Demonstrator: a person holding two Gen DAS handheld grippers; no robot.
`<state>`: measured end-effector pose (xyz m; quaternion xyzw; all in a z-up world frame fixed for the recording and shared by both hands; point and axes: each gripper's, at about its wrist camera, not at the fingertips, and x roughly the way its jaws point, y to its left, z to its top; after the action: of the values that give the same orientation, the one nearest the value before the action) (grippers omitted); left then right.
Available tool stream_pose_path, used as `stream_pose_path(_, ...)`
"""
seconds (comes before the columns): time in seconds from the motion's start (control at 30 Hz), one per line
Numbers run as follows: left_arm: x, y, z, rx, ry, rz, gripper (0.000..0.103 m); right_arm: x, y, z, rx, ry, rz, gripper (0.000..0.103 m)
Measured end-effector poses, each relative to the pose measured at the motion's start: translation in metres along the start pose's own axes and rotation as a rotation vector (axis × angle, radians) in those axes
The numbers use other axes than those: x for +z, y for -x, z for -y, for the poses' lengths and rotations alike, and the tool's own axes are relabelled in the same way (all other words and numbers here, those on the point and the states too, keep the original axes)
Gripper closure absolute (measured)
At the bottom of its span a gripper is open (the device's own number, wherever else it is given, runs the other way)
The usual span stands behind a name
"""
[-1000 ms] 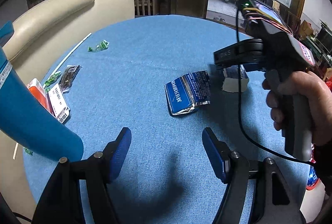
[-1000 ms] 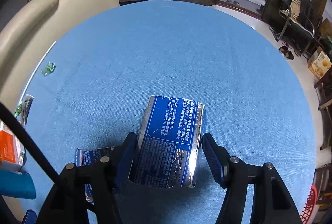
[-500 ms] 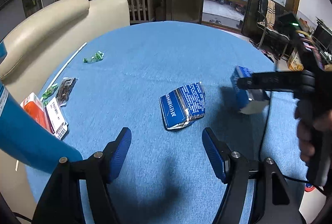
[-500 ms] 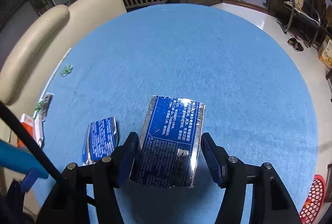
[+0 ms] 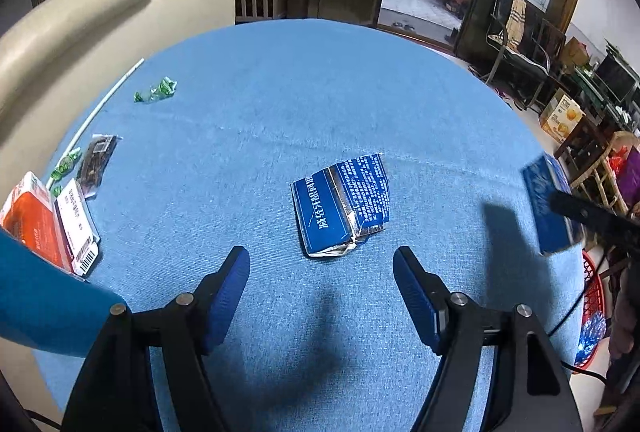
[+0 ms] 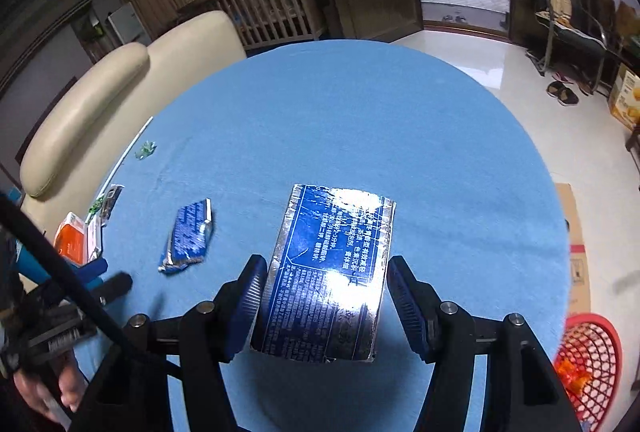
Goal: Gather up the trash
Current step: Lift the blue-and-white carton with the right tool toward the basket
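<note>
My right gripper [image 6: 326, 282] is shut on a flattened blue and silver carton [image 6: 332, 268] and holds it up above the blue table's right part; the carton also shows in the left wrist view [image 5: 548, 207]. A red mesh basket [image 6: 592, 364] stands on the floor at lower right, beside the table. My left gripper [image 5: 322, 272] is open and empty, just short of a second crushed blue carton [image 5: 344, 205] lying on the table; that carton also shows in the right wrist view [image 6: 188, 236].
At the table's left edge lie an orange packet [image 5: 34, 220], a white barcode label [image 5: 78, 220], a dark wrapper [image 5: 96, 159], green candy wrappers [image 5: 156, 91] and a white straw [image 5: 106, 99]. A cream sofa [image 5: 80, 19] stands behind. A blue object [image 5: 44, 304] is at lower left.
My right gripper has lifted the carton off the table and carried it right, toward the table's edge and the red basket. My left gripper has stayed open near the second carton.
</note>
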<state>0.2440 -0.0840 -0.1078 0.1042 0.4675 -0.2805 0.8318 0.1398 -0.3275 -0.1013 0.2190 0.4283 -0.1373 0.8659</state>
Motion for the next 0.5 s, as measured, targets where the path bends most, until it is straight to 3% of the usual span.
stream_pose_path(0.5, 0.000, -0.013, -0.020, -0.024, 0.067, -0.071, 0.028, -0.017, 0.014, 0.022, 0.034, -0.030, 0.007, 0.038)
